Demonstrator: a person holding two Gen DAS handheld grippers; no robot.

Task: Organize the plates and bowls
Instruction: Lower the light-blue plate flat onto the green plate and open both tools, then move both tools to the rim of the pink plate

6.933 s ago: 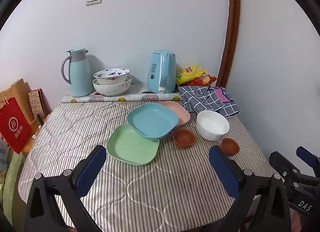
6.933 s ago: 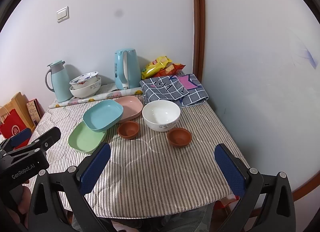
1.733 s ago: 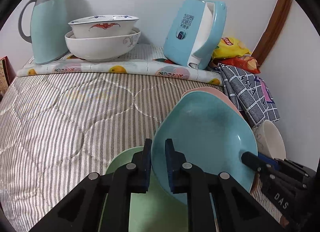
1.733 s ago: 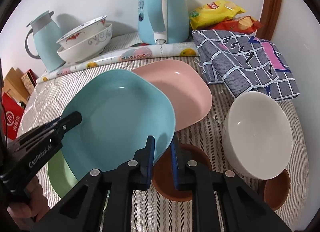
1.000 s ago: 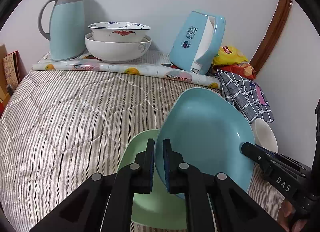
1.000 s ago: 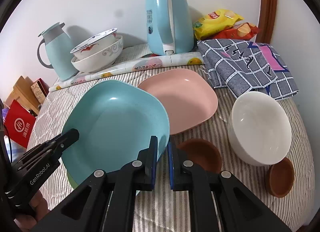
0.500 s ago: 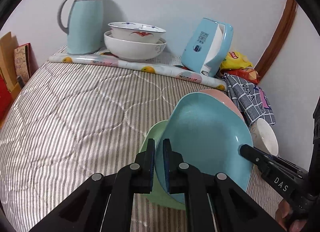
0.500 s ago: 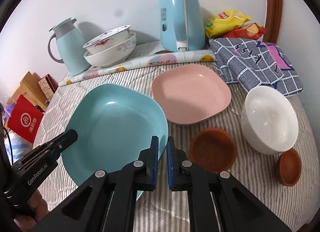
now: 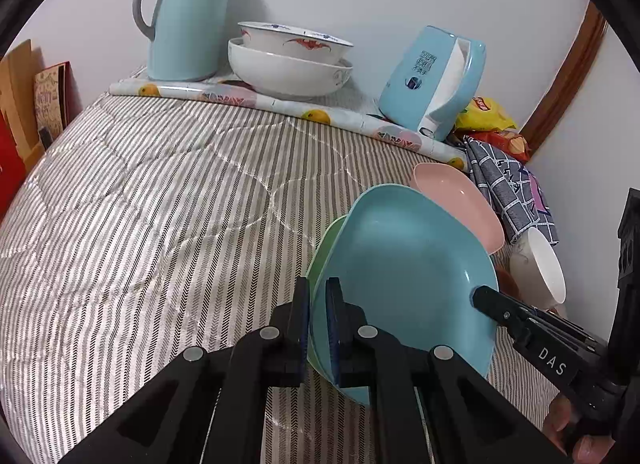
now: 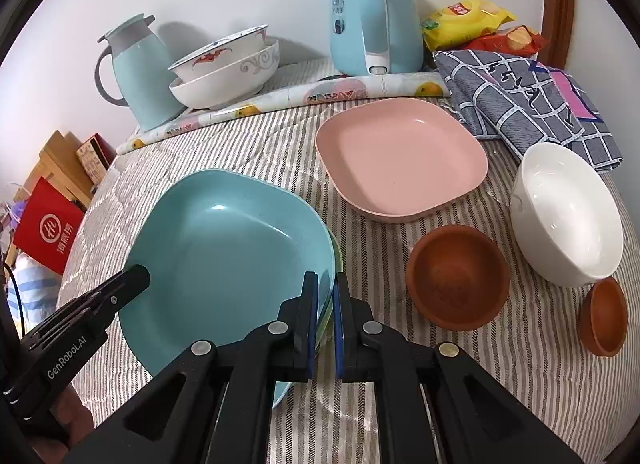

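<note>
I held the blue plate [image 10: 228, 248] with both tools. My left tool [image 9: 316, 316] was closed on its rim at the left side, and my right tool [image 10: 325, 304] was closed on the rim at the opposite side, so the plate was between my two hands. Each pair of jaws stood almost together, with only the thin plate edge between the pads.

The relation that mattered for the next move was the one between the blue plate and the green plate [image 9: 320, 240] under it. In the left wrist view the green plate showed only as a narrow edge at the left of the blue one, and in the right wrist view I saw a thin green line [image 10: 335, 248] beside my right tool. So the blue plate was nearly exactly over the green one, and I judged that it needed only to go down, not sideways. Whether the two plates already touched, I could not tell.

The pink plate [image 10: 400, 156] lay apart on the striped tabletop [image 10: 500, 364], farther from me and to the right, on the side of my right tool. I think it was the next one for the stack, and my right hand was nearer to it. The white bowl [image 10: 568, 208] and the two brown bowls, one larger [image 10: 456, 276] and one smaller [image 10: 604, 316], stood also at the right side.
</note>
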